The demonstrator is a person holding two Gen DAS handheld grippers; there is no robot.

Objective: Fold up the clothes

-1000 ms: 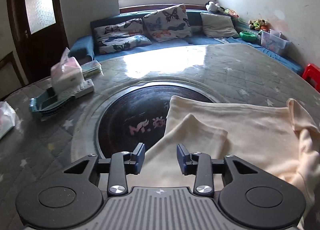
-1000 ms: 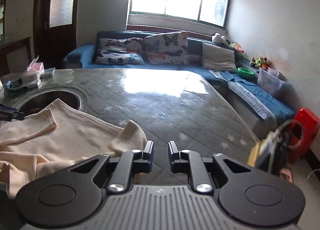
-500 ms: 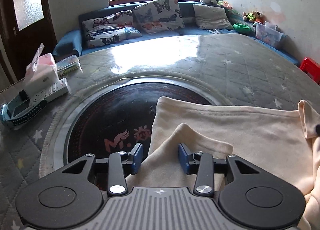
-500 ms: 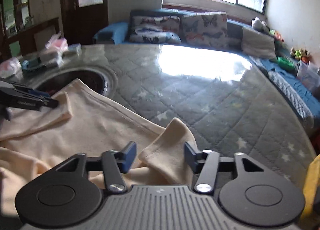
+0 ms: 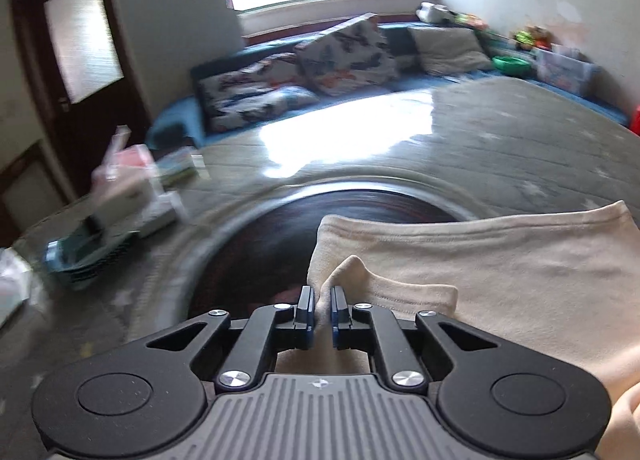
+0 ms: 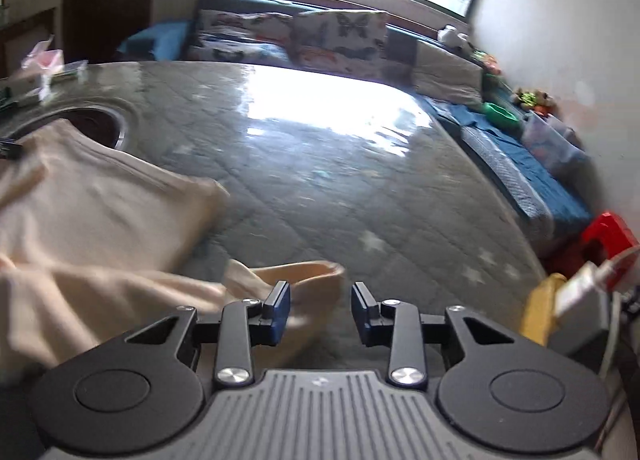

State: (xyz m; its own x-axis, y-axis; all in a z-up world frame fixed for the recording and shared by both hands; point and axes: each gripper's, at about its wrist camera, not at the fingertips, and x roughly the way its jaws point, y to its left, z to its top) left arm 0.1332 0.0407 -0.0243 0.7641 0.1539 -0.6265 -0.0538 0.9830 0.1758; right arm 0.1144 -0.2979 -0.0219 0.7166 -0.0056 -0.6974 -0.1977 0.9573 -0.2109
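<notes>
A cream garment [image 5: 492, 264] lies on the round quilted table, partly over its dark centre disc. My left gripper [image 5: 321, 300] is shut on a cream sleeve cuff [image 5: 352, 272], pinched between the jaws. In the right wrist view the garment [image 6: 88, 211] spreads at the left. My right gripper [image 6: 321, 298] is open, with the other sleeve end [image 6: 304, 274] lying between and just beyond its fingers, not clamped. The left gripper's tip [image 6: 10, 147] shows at the far left edge.
A dark round disc [image 5: 260, 244] sits in the table [image 6: 320, 179]. A tissue box and tray [image 5: 116, 195] stand at the left. A blue sofa with butterfly pillows [image 6: 336, 35] lines the far side. A red stool [image 6: 608, 236] stands at the right.
My left gripper has shut on the sleeve cuff and lifted it. My right gripper has stayed open and moved right along the other sleeve, the view swinging.
</notes>
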